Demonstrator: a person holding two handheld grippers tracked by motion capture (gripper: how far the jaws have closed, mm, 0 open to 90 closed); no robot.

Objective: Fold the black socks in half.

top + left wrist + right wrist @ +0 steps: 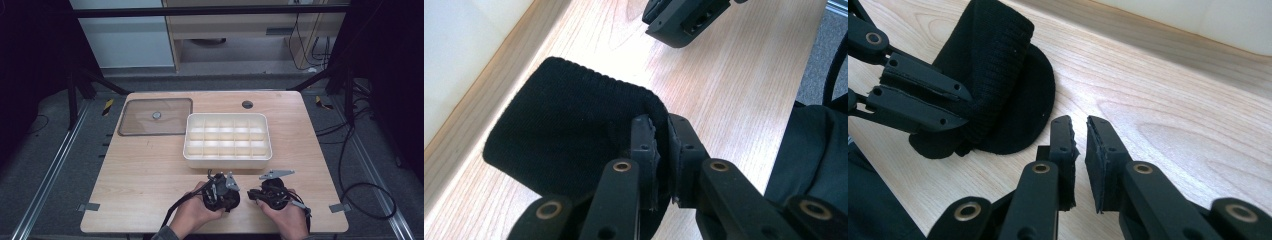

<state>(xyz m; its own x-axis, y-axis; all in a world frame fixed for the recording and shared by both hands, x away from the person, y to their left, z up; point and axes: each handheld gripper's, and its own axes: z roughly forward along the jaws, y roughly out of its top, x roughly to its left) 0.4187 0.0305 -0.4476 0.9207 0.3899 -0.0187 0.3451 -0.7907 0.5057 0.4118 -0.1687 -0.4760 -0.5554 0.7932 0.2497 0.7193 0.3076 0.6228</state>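
A black knitted cloth (569, 125) lies flat on the wooden table (150, 175) near its front edge. My left gripper (663, 125) is shut on the cloth's near corner; in the right gripper view that left gripper (968, 105) pinches a folded edge of the cloth (1003, 65). My right gripper (1080, 127) sits just right of the cloth, jaws nearly together with nothing between them. In the high view both hands hold the left gripper (222, 190) and the right gripper (267, 192) close together in front of the white tray (227, 161).
The white tray has several empty compartments and stands mid-table. A clear lid (140, 122) with a round knob lies at the back left. A dark cable hole (247, 104) is at the back. Bare wood lies left and right of the hands.
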